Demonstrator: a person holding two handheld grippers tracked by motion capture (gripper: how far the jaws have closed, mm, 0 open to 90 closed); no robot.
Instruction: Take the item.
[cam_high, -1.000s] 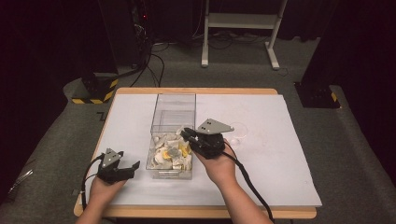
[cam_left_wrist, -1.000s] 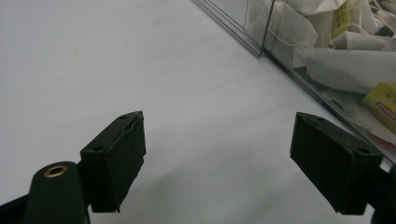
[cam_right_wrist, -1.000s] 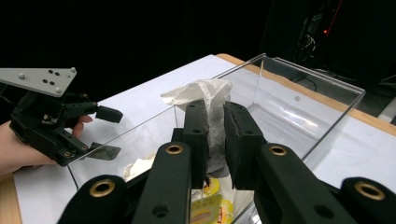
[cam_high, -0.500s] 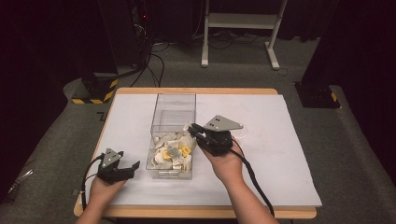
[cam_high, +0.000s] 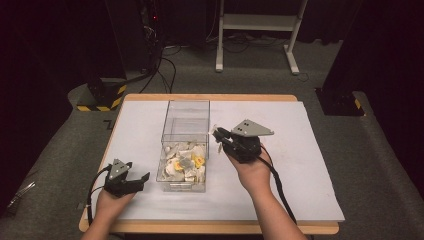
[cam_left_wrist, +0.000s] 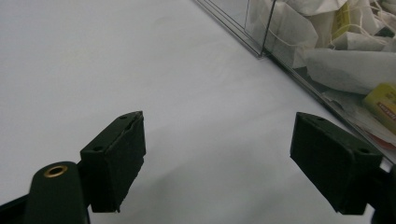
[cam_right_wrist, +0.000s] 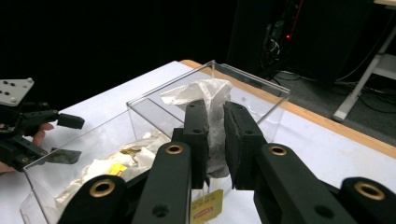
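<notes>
Clear plastic box (cam_high: 185, 127) holds a heap of tea bags (cam_high: 184, 165).

The table (cam_high: 300, 150) is seen from above and behind the person; close gripper views are aimed low along it, and the clear box (cam_high: 184, 145) (cam_left_wrist: 299, 51) (cam_right_wrist: 140, 116) is shared.

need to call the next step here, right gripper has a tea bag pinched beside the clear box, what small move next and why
Probably carry it toward the box's empty far compartment. The right gripper is shut on the tea bag, lifted beside the clear box, with its yellow tag dangling; the near compartment holds the pile of tea bags.
</notes>
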